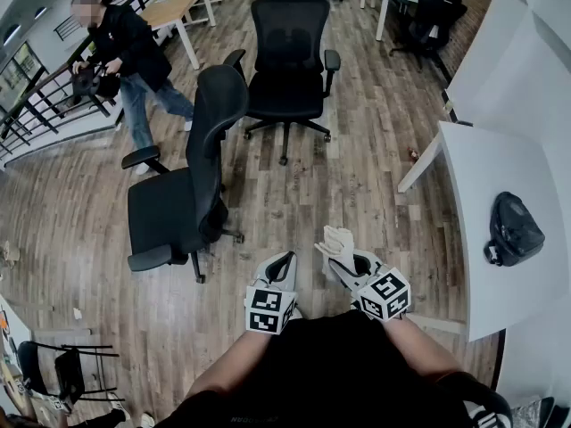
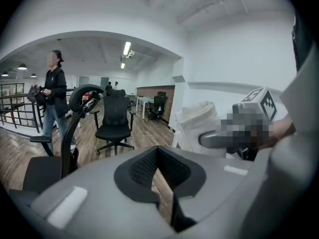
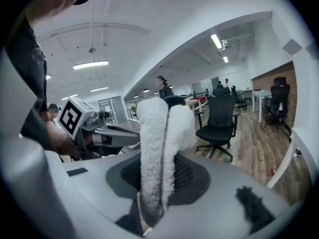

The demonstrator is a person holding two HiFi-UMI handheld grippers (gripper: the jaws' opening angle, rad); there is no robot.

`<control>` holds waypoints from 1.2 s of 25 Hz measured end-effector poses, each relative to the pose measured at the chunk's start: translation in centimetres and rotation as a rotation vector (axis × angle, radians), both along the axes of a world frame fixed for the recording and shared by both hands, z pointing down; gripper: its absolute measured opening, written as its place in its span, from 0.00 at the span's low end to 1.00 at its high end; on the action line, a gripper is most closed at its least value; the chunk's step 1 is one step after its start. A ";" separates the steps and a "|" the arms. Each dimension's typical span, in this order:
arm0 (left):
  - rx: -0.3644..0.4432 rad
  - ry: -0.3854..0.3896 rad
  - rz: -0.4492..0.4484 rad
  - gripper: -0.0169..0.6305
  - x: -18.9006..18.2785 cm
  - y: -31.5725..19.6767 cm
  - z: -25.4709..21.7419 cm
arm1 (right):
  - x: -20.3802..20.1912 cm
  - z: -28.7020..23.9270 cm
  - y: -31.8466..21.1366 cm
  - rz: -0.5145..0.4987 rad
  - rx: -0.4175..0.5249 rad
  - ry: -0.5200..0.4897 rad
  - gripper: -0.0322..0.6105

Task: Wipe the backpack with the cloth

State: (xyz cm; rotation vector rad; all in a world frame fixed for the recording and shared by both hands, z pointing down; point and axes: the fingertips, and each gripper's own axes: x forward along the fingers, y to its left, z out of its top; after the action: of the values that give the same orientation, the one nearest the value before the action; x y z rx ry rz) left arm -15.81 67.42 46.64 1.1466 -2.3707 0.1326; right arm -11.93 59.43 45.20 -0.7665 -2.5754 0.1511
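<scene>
Black top [image 1: 339, 364], sleeves prob. short. Left gripper [image 1: 285, 259] & right gripper [image 1: 346, 259]: pale grey shells, black ribbed pads [image 2: 142, 169] inside. Each carries a white cube w/ black square markers: left cube [image 1: 269, 310], right cube [image 1: 385, 294].

A black chair [image 1: 183, 194] stands on the wood floor [image 1: 375, 150] just ahead and left of the left tool [image 1: 284, 261]. A second chair [image 1: 287, 56] stands farther ahead. A person [image 1: 129, 56] in a dark top and jeans is mid-stride far left, beside a railing [image 1: 45, 105]. A white bench [image 1: 500, 176] lies right of the right tool [image 1: 343, 259].
</scene>
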 end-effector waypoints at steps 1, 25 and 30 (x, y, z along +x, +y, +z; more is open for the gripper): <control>-0.001 -0.003 0.006 0.04 -0.1 0.1 0.0 | 0.0 -0.1 -0.2 0.021 -0.003 -0.008 0.20; -0.002 0.015 0.379 0.04 1.8 -12.6 2.1 | 7.1 1.6 -11.5 0.502 -0.023 0.013 0.20; -0.010 0.012 0.412 0.04 2.3 -16.9 2.1 | 7.4 2.0 -15.6 0.539 -0.040 0.015 0.20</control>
State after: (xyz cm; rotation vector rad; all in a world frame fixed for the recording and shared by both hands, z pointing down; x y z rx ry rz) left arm -13.50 50.54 48.73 1.6112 -2.0900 0.2751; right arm -4.57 43.85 47.22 -0.0652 -2.7085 0.3703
